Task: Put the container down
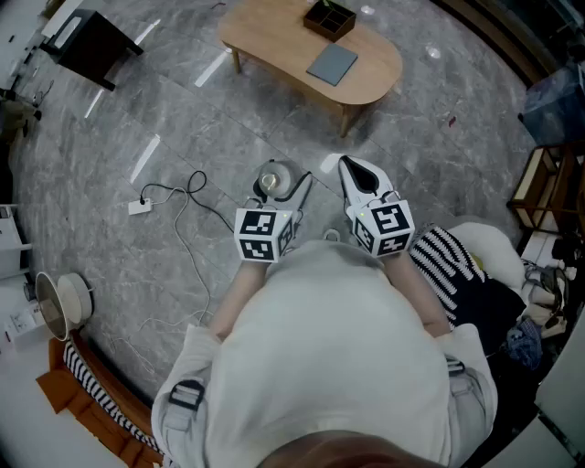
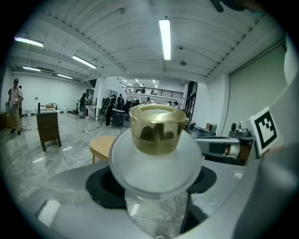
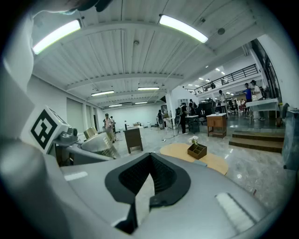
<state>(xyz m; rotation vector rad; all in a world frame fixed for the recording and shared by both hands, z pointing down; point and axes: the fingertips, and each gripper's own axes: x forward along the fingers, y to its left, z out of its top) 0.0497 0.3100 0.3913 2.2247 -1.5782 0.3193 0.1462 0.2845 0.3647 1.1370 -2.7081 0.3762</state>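
Container [image 1: 272, 179] sits between the jaws of left gripper [image 1: 285, 188] | right gripper [image 1: 356, 172] just right of it | table [image 1: 265, 38] ahead, box [image 1: 329, 18] behind pad [image 1: 332, 64] on it | cable [image 1: 183, 203] on the floor, left

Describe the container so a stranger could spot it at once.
Near the oval wooden table, a person stands on grey marble floor with two grippers. The left gripper clamps the container: a frosted, rounded glass body with a shiny gold top, unlike anything nearby.

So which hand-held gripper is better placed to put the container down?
Left. The left hand-held gripper is clamped on the gold-capped container, so it only needs lowering; the right hand-held gripper holds nothing.
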